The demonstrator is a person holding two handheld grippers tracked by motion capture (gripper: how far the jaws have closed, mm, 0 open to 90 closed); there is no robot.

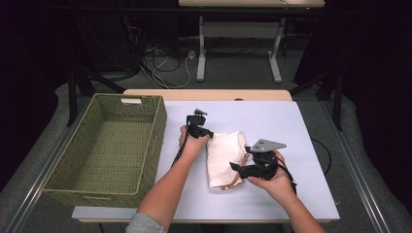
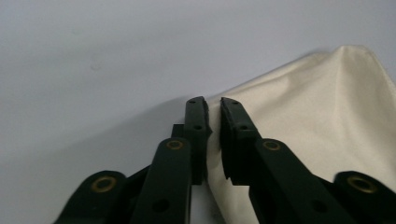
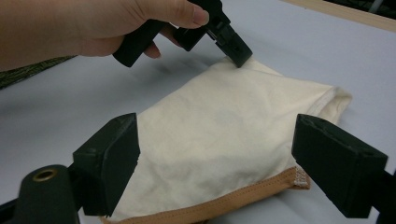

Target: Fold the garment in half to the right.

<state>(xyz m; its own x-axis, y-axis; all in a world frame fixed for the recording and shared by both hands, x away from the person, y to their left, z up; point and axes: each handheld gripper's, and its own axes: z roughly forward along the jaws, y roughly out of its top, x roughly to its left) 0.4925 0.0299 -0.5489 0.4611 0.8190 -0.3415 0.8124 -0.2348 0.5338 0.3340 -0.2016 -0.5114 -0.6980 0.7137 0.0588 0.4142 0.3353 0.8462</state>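
Note:
A folded cream cloth bag with a tan band along one edge lies on the white table. My left gripper is at the bag's far left corner. In the left gripper view its jaws stand almost together, pinching the cloth's edge. The right gripper view shows that same gripper's tip pressed onto the corner of the bag. My right gripper sits at the bag's right side, near the tan-banded end. Its jaws stand wide open on either side of the bag, not touching it.
A large woven green basket stands empty at the left, its wall close beside the left hand. The white tabletop extends behind and to the right of the bag. Beyond the table are cables on the floor and another desk's legs.

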